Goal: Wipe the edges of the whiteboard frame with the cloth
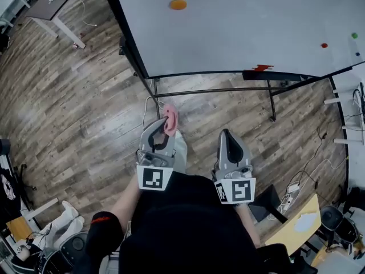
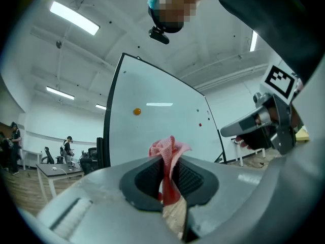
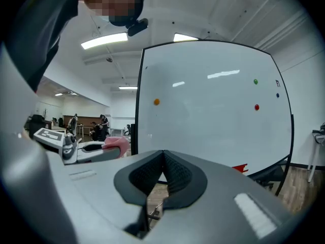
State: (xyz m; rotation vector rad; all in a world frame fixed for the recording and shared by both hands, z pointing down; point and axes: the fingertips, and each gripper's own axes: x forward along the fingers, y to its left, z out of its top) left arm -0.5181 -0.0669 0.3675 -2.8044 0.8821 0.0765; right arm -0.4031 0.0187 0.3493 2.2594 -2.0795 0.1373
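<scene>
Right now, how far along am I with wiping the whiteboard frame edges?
Done: the pink cloth is clamped in the left gripper. In hand: both grippers hang short of the whiteboard, the right gripper is shut and empty, and the cloth touches no part of the black frame. Left: every edge of the frame; nothing shows that wiping has begun.
</scene>
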